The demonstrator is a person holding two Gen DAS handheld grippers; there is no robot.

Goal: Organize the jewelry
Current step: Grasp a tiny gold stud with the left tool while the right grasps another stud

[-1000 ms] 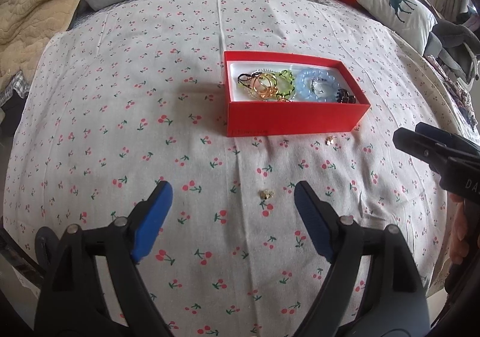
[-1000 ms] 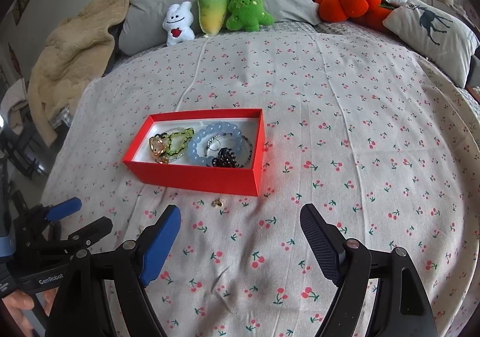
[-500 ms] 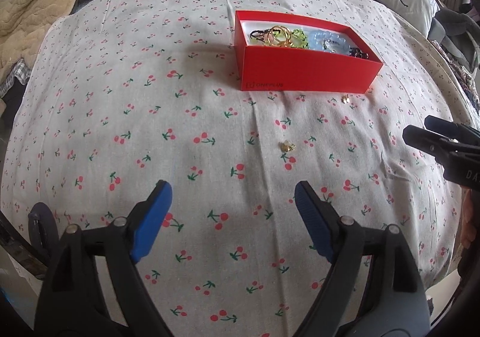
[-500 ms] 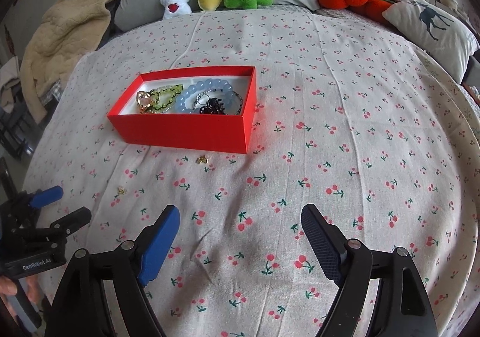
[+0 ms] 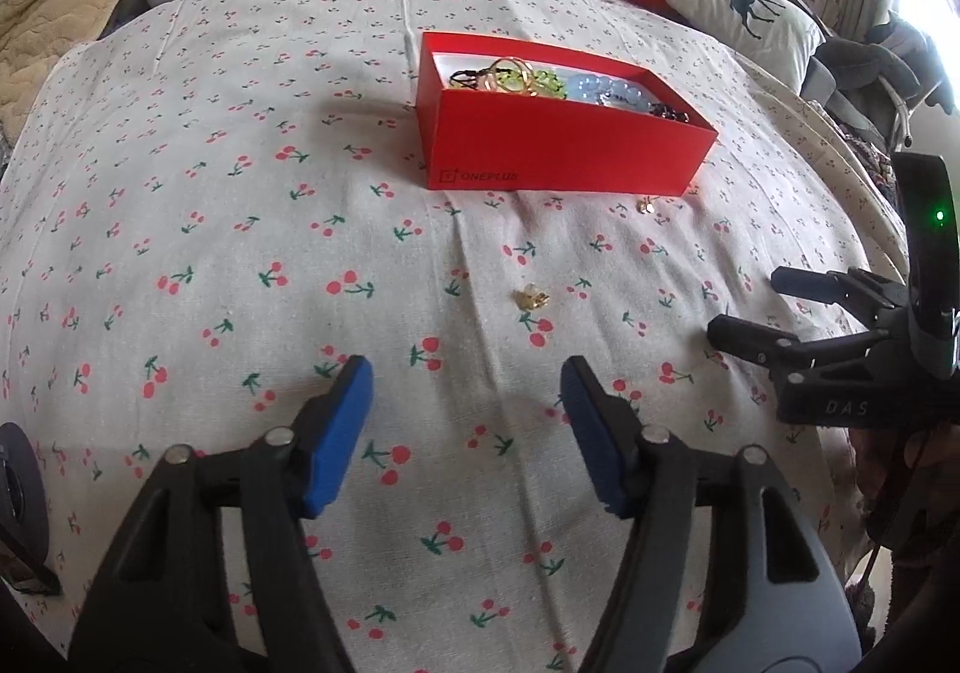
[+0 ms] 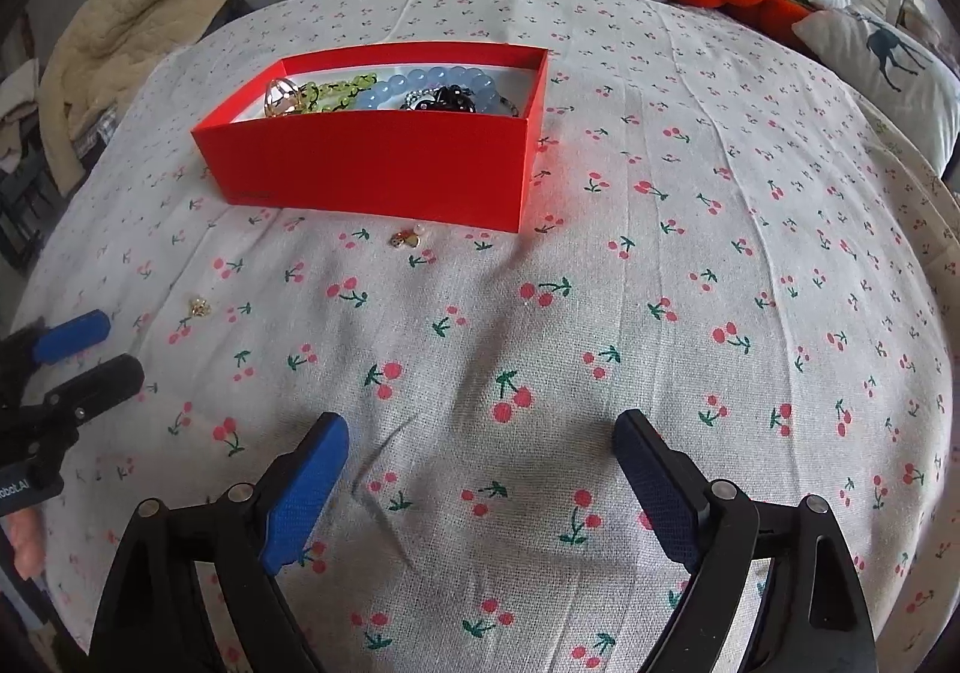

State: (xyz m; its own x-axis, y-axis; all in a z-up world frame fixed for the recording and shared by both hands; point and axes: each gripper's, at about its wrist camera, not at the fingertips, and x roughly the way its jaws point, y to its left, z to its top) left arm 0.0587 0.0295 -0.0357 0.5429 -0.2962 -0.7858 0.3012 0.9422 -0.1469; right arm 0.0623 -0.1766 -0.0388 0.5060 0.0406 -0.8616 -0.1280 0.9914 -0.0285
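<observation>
Gold earring (image 5: 531, 298) lies on the cherry-print sheet (image 5: 240, 253) just ahead of the left gripper (image 5: 465, 385), whose jaws gape wide and empty. A second earring (image 6: 410, 239) sits ahead-left of the right gripper (image 6: 480, 436), also wide open, empty, beside the red box (image 6: 384, 163) of bracelets (image 6: 420, 88).

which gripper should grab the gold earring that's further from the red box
Left. The gold earring lies just ahead of the open left gripper, slightly right of its centre line. From the right gripper it sits far off to the left, near the other tool.
</observation>
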